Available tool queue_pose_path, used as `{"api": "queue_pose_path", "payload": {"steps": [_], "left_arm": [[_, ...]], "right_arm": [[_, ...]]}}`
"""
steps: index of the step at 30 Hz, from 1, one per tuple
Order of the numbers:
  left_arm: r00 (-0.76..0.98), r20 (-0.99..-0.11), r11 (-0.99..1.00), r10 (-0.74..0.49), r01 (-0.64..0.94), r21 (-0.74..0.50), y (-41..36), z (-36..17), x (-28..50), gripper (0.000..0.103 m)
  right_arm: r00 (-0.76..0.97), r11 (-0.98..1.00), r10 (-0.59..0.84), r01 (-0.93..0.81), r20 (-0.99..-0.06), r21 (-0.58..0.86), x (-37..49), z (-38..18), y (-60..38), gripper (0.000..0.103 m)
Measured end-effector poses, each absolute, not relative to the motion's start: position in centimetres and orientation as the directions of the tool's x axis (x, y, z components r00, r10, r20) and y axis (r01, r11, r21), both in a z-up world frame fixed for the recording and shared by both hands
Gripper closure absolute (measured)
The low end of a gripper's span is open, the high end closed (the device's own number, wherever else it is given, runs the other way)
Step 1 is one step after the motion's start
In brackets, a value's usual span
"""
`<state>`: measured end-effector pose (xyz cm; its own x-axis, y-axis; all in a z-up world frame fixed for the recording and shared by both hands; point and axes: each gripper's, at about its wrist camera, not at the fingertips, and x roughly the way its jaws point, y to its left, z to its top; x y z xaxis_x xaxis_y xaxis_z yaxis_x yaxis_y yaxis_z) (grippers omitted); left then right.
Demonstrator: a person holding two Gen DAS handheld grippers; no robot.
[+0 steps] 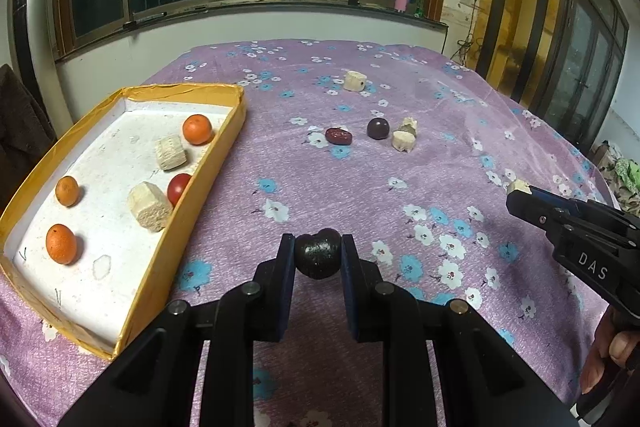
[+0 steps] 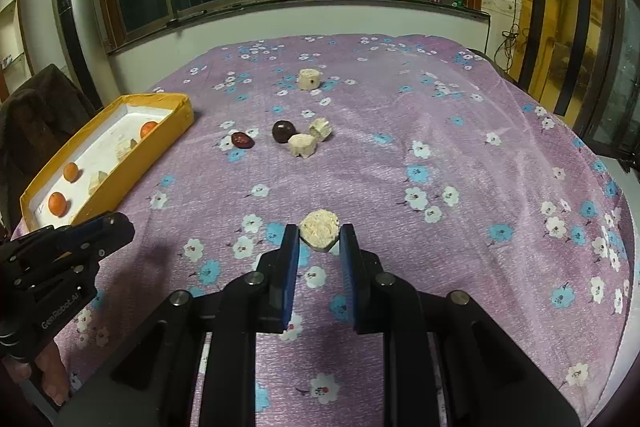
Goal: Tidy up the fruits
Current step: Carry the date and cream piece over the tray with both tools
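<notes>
Purple flowered cloth covered the table [image 1: 440, 155] under dark barred windows. Low over its near edge the left tool [image 1: 318, 247] pointed forward, pinching a dark heart-shaped fruit [image 1: 318, 255]; to its right the right tool [image 2: 319, 235] pinched a pale round chunk [image 2: 319, 229]. At the left sat the yellow tray [image 1: 208, 167] with oranges, a red fruit and pale chunks inside. Mid-table — well ahead of both tools — lay a red date [image 1: 338, 136], a dark plum [image 1: 378, 128] and more pale chunks.
</notes>
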<state>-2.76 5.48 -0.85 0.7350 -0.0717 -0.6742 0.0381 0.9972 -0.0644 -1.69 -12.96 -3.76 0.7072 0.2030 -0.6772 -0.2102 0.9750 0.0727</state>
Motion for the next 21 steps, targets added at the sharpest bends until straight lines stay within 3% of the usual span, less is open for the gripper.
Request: {"api": "queue_pose_path", "payload": {"steps": [21], "left_arm": [[0.758, -0.650, 0.990, 0.047, -0.121, -0.070, 13.0, 0.4, -4.1, 0.083]], "right_arm": [[0.701, 0.953, 0.267, -0.292, -0.662, 0.075, -1.9, -3.2, -9.3, 0.081]]}}
